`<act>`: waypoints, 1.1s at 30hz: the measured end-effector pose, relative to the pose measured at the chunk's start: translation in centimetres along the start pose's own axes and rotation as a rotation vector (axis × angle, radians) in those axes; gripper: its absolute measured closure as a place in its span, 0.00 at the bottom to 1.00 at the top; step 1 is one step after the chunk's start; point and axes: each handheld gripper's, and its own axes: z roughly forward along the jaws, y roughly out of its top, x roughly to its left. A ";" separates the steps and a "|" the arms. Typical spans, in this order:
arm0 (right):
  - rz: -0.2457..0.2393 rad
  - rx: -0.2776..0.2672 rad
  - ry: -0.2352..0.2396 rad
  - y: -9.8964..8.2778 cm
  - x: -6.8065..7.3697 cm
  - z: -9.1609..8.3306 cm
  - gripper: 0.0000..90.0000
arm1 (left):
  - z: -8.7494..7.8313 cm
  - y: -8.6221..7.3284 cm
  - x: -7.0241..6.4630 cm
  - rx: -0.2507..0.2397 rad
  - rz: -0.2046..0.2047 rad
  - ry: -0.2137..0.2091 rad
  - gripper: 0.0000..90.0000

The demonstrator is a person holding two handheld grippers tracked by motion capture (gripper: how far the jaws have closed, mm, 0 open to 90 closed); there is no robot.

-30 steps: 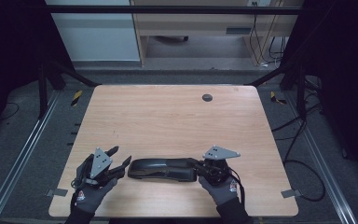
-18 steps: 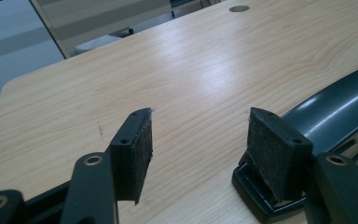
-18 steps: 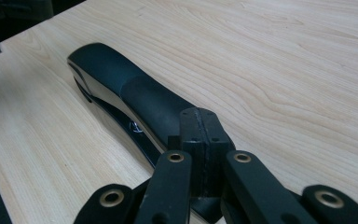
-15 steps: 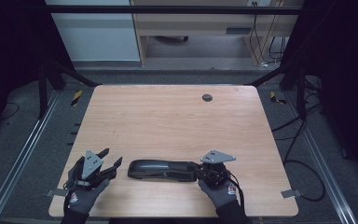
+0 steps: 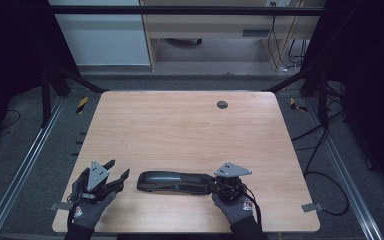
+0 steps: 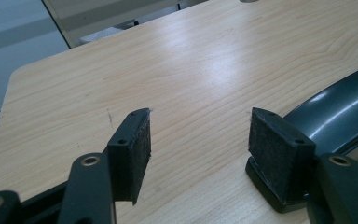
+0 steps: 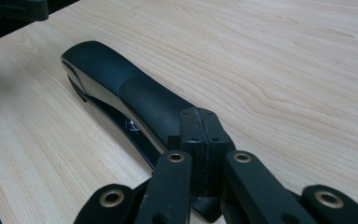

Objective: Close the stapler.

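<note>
A wooden table point(image 5: 180, 130) is seen from the high view, with a small dark round cap point(image 5: 222, 104) set into it near the far edge, well apart from the work; dark floor, metal rails and trailing cables surround it. Nothing lies between the grippers and the stapler point(image 5: 177, 181), a long black stapler lying flat near the table's near edge, its length running left to right. The left gripper point(image 5: 116, 175) is held by a gloved hand point(image 5: 87, 207) at the near left corner, pointing toward the stapler's left end but apart from it; its jaws have just been opening further and stand apart with only bare table between the pads point(image 6: 139, 149). In the left gripper view the stapler's glossy curved end point(image 6: 340, 112) is seen just beside the right-hand pad. The right gripper point(image 5: 219, 186) is held low at the stapler's right end, its jaws brought fully together, pads point(image 7: 200, 135) meeting above the stapler's rear; whether anything is pinched cannot be told. The stapler's top point(image 7: 135, 93) is matt black, with a shinier lower arm.
</note>
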 end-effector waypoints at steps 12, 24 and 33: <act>0.006 -0.068 0.032 1.2 0.1 -1.0 0.92 | -0.1 0.1 0.2 0.001 -0.011 -0.001 0.41; 0.067 -0.059 -0.092 0.0 -4.5 -2.6 0.60 | 0.4 -0.5 0.7 0.050 -0.048 -0.005 0.38; 0.091 0.047 -0.237 -2.8 -8.5 -2.7 0.47 | 1.2 -1.5 1.6 0.105 -0.062 0.010 0.37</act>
